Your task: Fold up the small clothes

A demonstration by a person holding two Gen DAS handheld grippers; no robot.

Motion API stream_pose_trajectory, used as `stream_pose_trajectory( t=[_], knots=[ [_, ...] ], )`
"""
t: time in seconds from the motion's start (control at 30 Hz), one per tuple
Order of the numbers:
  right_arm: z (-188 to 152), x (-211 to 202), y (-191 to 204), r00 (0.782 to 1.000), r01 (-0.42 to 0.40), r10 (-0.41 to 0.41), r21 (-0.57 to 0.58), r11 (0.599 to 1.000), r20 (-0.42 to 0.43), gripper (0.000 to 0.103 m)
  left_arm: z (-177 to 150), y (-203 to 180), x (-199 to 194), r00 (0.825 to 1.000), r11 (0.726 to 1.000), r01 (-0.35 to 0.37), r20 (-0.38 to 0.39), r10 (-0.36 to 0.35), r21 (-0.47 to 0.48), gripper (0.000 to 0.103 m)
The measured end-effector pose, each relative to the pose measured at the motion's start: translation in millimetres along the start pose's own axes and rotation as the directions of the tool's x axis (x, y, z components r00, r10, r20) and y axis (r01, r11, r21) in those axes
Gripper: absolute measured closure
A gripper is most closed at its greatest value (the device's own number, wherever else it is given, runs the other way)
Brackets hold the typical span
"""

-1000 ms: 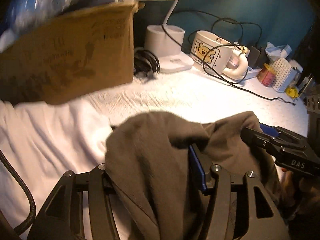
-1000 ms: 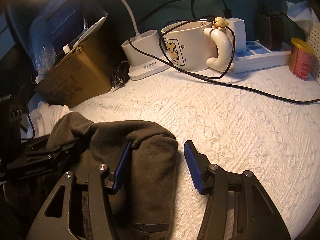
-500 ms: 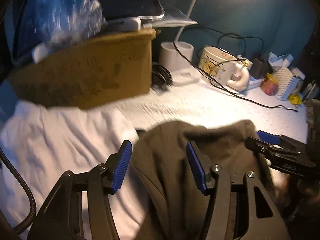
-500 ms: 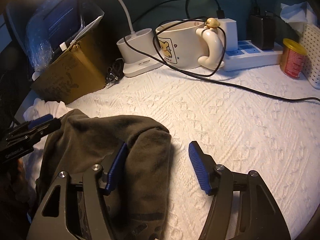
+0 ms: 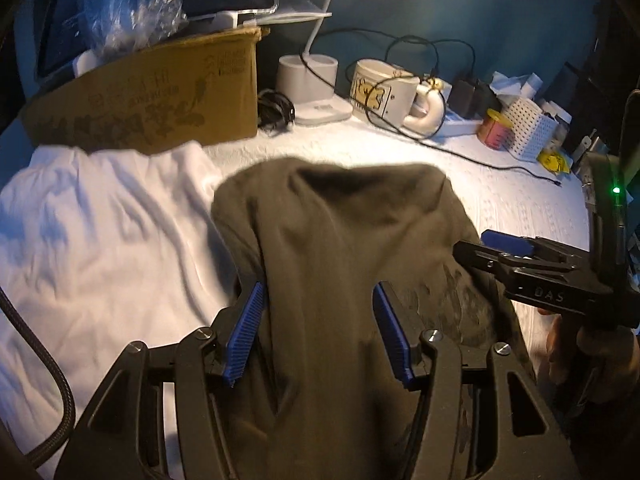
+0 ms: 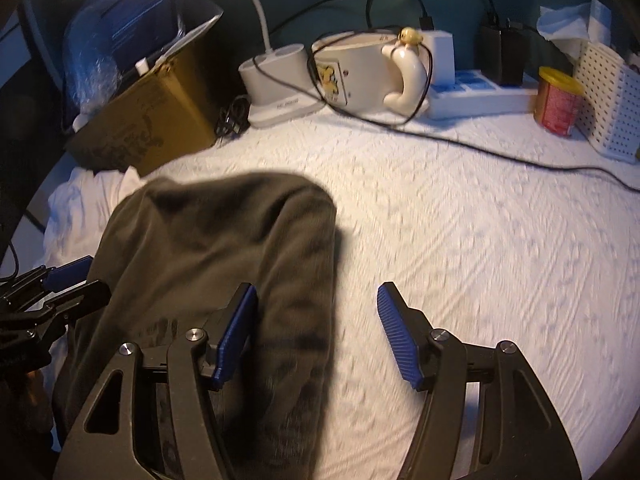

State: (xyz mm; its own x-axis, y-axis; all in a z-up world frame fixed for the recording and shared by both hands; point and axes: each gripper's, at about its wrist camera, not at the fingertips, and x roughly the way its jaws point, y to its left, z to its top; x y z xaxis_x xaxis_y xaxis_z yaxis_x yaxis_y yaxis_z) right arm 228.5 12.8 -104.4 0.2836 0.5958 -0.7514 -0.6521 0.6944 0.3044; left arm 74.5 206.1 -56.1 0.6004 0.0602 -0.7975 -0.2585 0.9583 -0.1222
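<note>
A dark olive garment (image 5: 340, 240) lies folded in a heap on the white textured cover (image 5: 500, 200). My left gripper (image 5: 318, 332) stands open, and a strip of the garment runs between its blue pads without being pinched. My right gripper (image 6: 318, 332) is open too. The garment's right edge (image 6: 296, 320) lies just inside its left pad, and bare cover fills the remainder of the gap. The right gripper (image 5: 474, 244) shows at the garment's right side in the left wrist view. In the right wrist view, the left gripper (image 6: 86, 280) sits at the garment's left side.
A white garment (image 5: 100, 220) lies left of the olive one. Behind stand a cardboard box (image 5: 160, 100), a lamp base (image 5: 312, 88), a big mug (image 6: 360, 76), a power strip (image 6: 480, 96), a red tin (image 6: 558, 100) and a perforated basket (image 6: 608, 100). A black cable (image 6: 500, 156) crosses the cover.
The left gripper has slid sideways: the garment draped over its left finger now lies between both pads. The right gripper's jaws have widened a little and the garment has settled lower.
</note>
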Motion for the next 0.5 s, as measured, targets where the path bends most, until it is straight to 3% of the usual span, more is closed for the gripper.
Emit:
stream_pose_trajectory(
  t=[0.37, 0.5],
  knots=[
    [-40.3, -23.2, 12.7, 1.0, 0.003, -0.002, -0.057, 0.998, 0.02, 0.037, -35.3, 1.2, -10.9, 1.0, 1.0, 0.001, -0.011, -0.001, 0.002, 0.046],
    [-51.9, -31.2, 23.6, 0.999, 0.039, -0.035, -0.12, 0.992, 0.042, 0.037, -45.4, -0.4, -14.4, 1.0, 0.999, -0.008, 0.002, 0.008, 0.032, 0.046]
  ],
)
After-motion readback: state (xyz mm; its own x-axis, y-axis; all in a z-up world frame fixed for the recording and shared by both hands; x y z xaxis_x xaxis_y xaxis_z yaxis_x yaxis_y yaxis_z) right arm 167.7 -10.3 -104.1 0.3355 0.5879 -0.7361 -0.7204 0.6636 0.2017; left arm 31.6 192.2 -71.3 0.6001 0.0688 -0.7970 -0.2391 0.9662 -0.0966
